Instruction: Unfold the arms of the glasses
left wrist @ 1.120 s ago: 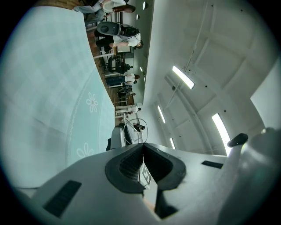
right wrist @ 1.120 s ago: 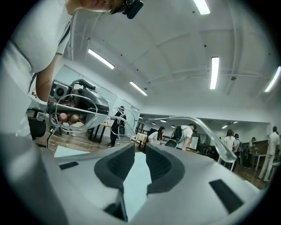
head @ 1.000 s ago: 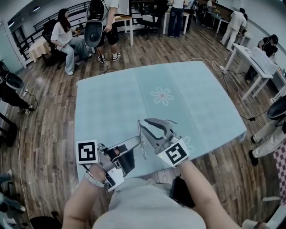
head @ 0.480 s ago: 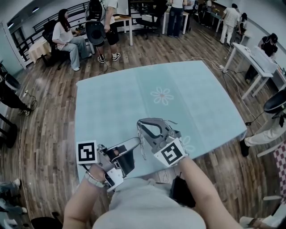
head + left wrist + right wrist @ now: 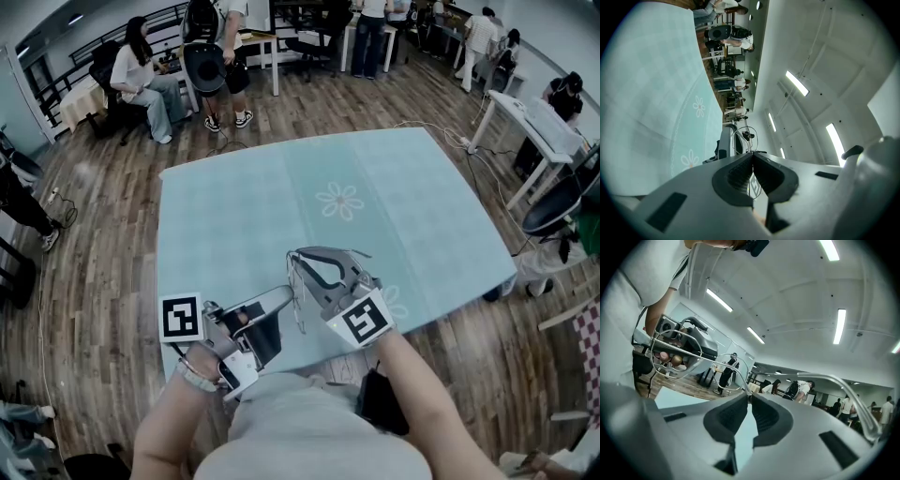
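Thin wire-framed glasses (image 5: 300, 309) hang in the air over the near edge of the pale blue table (image 5: 244, 206), between both grippers. My left gripper (image 5: 289, 296) comes in from the left, shut on the frame. In the left gripper view its pads (image 5: 740, 174) meet on the wire and a lens rim (image 5: 745, 138) shows beyond. My right gripper (image 5: 298, 255) reaches in from the right. Its jaws have just been closing and its tips (image 5: 750, 399) now pinch the glasses (image 5: 677, 355) near the hinge. One arm (image 5: 834, 377) sweeps out to the right.
The table carries a cloth with a flower print (image 5: 340, 201). A person (image 5: 131, 75) sits at the back left. Others stand by desks (image 5: 539, 131) at the back and right, with a chair (image 5: 558, 202) close to the table's right corner. Wood floor surrounds the table.
The right gripper has rolled slightly and its jaws have narrowed onto the glasses. The left gripper has stayed put. Bystanders at the right have shifted.
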{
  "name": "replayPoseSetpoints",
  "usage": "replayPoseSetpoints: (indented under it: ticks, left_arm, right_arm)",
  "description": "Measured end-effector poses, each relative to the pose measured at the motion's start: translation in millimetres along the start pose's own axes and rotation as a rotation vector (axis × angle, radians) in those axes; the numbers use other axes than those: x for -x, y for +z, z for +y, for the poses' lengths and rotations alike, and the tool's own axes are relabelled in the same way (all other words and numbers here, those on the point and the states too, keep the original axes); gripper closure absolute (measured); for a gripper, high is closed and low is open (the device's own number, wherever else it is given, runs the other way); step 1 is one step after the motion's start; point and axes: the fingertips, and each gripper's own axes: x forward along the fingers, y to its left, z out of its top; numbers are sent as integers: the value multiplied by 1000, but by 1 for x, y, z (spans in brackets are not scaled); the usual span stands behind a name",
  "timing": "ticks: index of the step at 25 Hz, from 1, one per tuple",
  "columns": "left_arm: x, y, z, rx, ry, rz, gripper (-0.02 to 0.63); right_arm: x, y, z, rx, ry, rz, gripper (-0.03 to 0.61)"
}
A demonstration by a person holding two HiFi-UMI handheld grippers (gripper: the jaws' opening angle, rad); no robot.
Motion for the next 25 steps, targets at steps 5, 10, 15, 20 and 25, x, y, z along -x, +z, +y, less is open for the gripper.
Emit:
replayPoseSetpoints:
  ticks: [5, 10, 15, 20, 25]
  left_arm:
    - [-1, 2, 0, 3, 4, -5, 601]
    - [2, 2, 0, 0, 5, -12, 601]
    - [2, 10, -2, -3, 5, -32, 601]
    - [3, 17, -2, -4, 6, -53, 601]
    - [3, 21, -1, -7, 8, -71, 601]
  right_arm:
    - [5, -2, -6, -45, -17, -14, 543]
    - [12, -4, -8, -75, -35, -22, 543]
    - [19, -7, -15, -126, -67, -32, 543]
    - [28, -9, -25, -177, -106, -46, 543]
    - [38, -17, -30, -207, -139, -36, 543]
